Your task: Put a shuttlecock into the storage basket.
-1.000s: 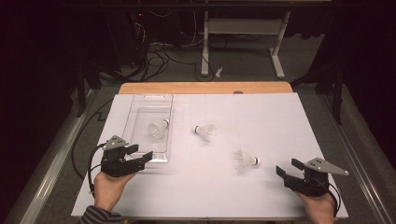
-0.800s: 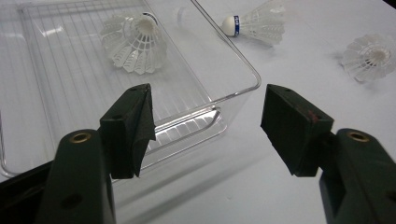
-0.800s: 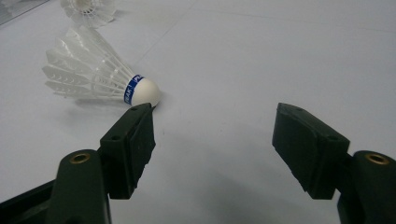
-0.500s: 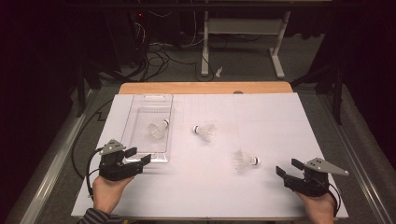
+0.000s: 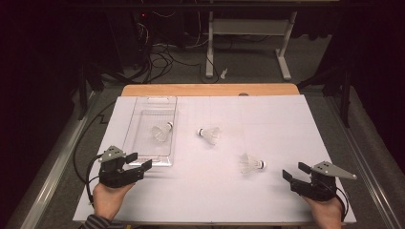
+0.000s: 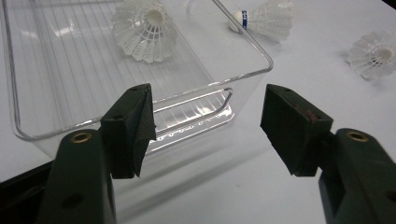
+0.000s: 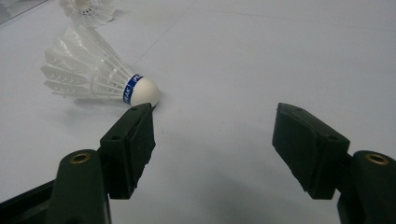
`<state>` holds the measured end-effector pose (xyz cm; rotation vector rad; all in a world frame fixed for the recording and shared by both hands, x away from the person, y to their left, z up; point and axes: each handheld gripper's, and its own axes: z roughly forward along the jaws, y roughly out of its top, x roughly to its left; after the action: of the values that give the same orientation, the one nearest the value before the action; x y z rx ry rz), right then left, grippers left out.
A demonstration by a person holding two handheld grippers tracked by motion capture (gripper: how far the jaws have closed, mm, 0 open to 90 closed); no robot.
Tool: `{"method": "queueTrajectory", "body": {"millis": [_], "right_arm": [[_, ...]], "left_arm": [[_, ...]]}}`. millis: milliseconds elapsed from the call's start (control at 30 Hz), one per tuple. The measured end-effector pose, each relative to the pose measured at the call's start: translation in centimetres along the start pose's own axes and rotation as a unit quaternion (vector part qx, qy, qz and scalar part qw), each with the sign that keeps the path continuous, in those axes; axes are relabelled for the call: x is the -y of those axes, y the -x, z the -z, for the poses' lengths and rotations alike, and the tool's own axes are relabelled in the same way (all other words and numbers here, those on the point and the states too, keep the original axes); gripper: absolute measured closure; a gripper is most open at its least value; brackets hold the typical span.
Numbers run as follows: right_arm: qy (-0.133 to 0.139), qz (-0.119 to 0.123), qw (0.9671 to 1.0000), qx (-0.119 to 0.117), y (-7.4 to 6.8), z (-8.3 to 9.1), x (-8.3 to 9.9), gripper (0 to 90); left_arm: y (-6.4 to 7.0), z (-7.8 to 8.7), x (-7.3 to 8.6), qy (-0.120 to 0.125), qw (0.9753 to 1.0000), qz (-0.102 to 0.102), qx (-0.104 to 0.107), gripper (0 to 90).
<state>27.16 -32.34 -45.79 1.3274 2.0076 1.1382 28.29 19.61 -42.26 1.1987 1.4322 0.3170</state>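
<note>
A clear plastic tray point(image 5: 165, 102) lies on the white sheet at the left, with one white shuttlecock point(image 5: 161, 132) inside it. A second shuttlecock point(image 5: 209, 134) lies on the sheet mid-table, and a third point(image 5: 250, 163) lies nearer the right. My left gripper point(image 5: 139, 161) is open at the tray's near end, jaws empty. In the left gripper view the tray's rim point(image 6: 219, 79) is just beyond the fingertips and the shuttlecock point(image 6: 142, 28) rests inside. My right gripper point(image 5: 296, 171) is open, right of the third shuttlecock, whose cork point(image 7: 142, 91) sits by its left jaw.
The white sheet point(image 5: 286, 124) covers a wooden table whose far edge point(image 5: 210, 89) shows. Beyond it are a dark floor, cables and a desk frame point(image 5: 248, 33). Metal rails point(image 5: 47, 171) run along both sides.
My left gripper has drifted slightly back and down toward the near edge. The right gripper and the shuttlecocks are unmoved.
</note>
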Motion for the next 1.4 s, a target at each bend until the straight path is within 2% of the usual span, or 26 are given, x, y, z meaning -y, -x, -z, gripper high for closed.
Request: {"method": "queueTrajectory", "body": {"millis": [167,200,233,267,300,333,400,433,467,500,567,767,867,1000,1367,1400], "right_arm": [[0.0,0.0,1.0,-0.001,0.0,-0.1,0.0,30.4],[0.0,0.0,1.0,-0.001,0.0,-0.1,0.0,30.4],[0.0,0.0,1.0,-0.001,0.0,-0.1,0.0,30.4],[0.001,0.0,1.0,-0.001,0.0,-0.1,0.0,30.4],[0.001,0.0,1.0,-0.002,0.0,-0.1,0.0,30.4],[0.001,0.0,1.0,-0.002,0.0,-0.1,0.0,30.4],[0.001,0.0,1.0,-0.002,0.1,0.0,0.0,30.4],[0.001,0.0,1.0,-0.002,0.1,0.0,0.0,30.4],[0.001,-0.001,1.0,-0.001,0.1,0.0,0.0,30.4],[0.001,-0.001,1.0,-0.001,0.1,0.0,0.0,30.4],[0.0,-0.002,1.0,0.0,0.1,-0.1,0.0,30.4],[0.0,-0.002,1.0,0.002,0.1,-0.1,0.0,30.4],[0.001,-0.002,1.0,0.001,0.1,-0.1,0.0,30.4],[0.001,0.0,1.0,0.0,0.0,-0.1,-0.1,30.4],[0.001,-0.001,1.0,0.003,0.1,-0.1,-0.1,30.4],[0.002,0.0,1.0,0.002,0.0,-0.1,-0.1,30.5]], "left_arm": [[-0.3,0.1,0.3,0.002,1.0,0.003,-0.002,35.6],[-1.0,0.8,0.2,-0.043,0.9978,-0.051,0.005,35.6],[-1.0,0.8,0.2,-0.043,0.9978,-0.051,0.005,35.6],[-0.4,0.3,0.4,0.005,1.0,0.004,-0.001,35.6],[-0.9,0.8,0.3,-0.028,0.9988,-0.038,0.009,35.5],[-1.0,1.0,0.4,-0.031,0.9986,-0.043,0.006,35.5],[-0.9,0.9,0.5,-0.017,0.9994,-0.029,0.008,35.3],[-0.9,0.9,0.5,-0.017,0.9994,-0.029,0.008,35.2],[-0.8,0.8,0.7,-0.004,0.9998,-0.016,0.009,35.1],[-0.8,0.8,0.7,-0.004,0.9998,-0.016,0.009,35.1],[-0.7,0.8,0.9,0.006,0.9999,-0.004,0.01,34.9],[-0.8,0.8,1.4,0.017,0.9997,0.01,0.012,34.4],[-1.2,1.0,2.0,0.014,0.9998,0.006,0.01,34.1],[-1.4,1.1,2.1,0.013,0.9998,0.011,0.009,34.0],[-1.3,1.0,2.5,0.008,0.9999,0.005,0.009,34.2],[-1.2,0.9,2.6,0.004,0.9999,0.0,0.009,34.2]]}}
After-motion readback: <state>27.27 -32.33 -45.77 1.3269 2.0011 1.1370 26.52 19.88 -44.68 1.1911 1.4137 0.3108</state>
